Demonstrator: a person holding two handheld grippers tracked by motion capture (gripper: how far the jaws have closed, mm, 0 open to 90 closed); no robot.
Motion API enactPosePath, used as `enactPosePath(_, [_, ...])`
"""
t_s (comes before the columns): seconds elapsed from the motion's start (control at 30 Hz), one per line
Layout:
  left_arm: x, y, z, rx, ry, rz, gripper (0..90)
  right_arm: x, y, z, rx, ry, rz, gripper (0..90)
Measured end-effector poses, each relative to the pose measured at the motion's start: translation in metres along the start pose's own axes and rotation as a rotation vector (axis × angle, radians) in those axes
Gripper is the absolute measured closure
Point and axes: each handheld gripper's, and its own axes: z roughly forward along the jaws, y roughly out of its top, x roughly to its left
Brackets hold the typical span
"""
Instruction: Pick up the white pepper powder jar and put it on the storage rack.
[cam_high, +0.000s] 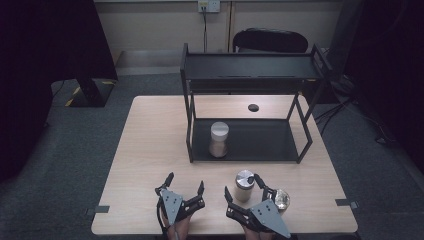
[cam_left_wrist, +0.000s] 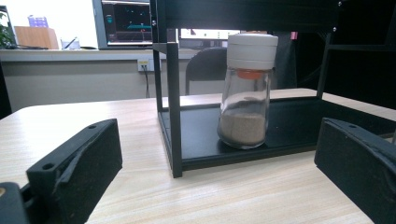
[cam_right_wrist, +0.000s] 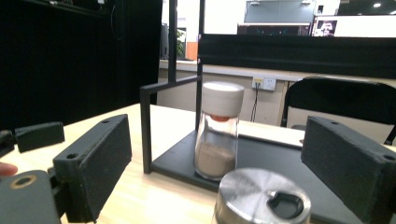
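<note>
While straddling the steel-capped shaker (cam_high: 244, 185) at the table's (cam_high: 150, 150) near edge, before the black rack (cam_high: 250, 145): right gripper (cam_high: 243, 189) spread, pads not yet pressing. Left gripper (cam_high: 185, 184) spread, empty. Step: closing in. Next: lower, then squeeze squarely below cap.

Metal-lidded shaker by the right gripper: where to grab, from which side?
Grip the shaker on its cylindrical body below the metal lid, coming level from the person's side. It stands upright between the open right gripper, with another small jar close on its right.
</note>
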Motion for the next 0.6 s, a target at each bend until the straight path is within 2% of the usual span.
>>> enactPosePath(0.23, [0.000, 0.000, 0.000, 0.000, -0.001, 0.000, 0.3, 0.008, -0.009, 0.003, 0.030, -0.027, -0.002, 8.3])
enactPosePath(0.6, [0.000, 0.000, 0.000, -0.001, 0.000, 0.000, 0.3, 0.016, -0.018, 0.004, 0.039, -0.086, -0.005, 8.3])
